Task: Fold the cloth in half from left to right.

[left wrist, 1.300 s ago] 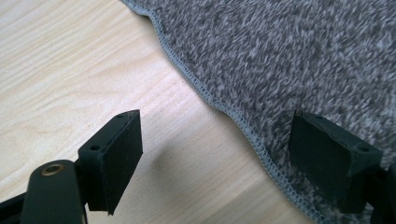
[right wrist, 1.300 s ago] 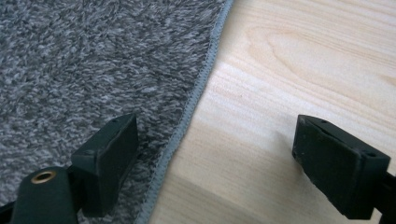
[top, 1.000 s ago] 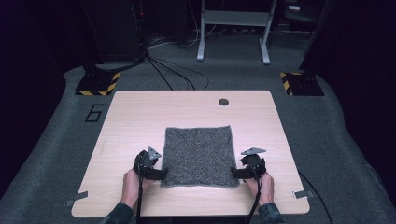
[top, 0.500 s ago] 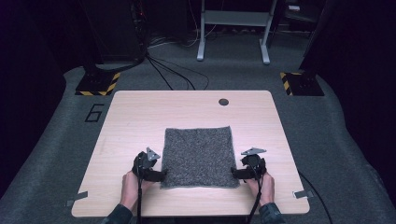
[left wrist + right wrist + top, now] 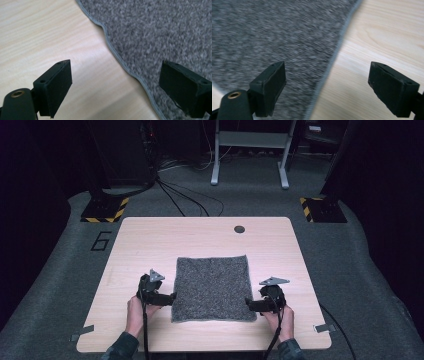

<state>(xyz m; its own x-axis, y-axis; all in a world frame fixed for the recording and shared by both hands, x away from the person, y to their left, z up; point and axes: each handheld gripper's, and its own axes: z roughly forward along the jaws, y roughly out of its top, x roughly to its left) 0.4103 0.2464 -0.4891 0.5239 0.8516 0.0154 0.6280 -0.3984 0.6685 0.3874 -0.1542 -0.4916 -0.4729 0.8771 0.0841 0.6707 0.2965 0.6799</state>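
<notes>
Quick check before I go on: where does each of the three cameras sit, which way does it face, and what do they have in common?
High view: above the person's side, looking forward and down on the table; forearms, both hands, left gripper and right gripper enter from the bottom.
Left gripper view: rides the left gripper, looking along its open jaws at the grey cloth edge.
Right gripper view: rides the right gripper, jaws open astride the cloth's opposite edge.
Shared: all show the cloth and wooden tabletop.

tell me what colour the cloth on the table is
Speckled grey cloth, best in the left gripper view.
</notes>
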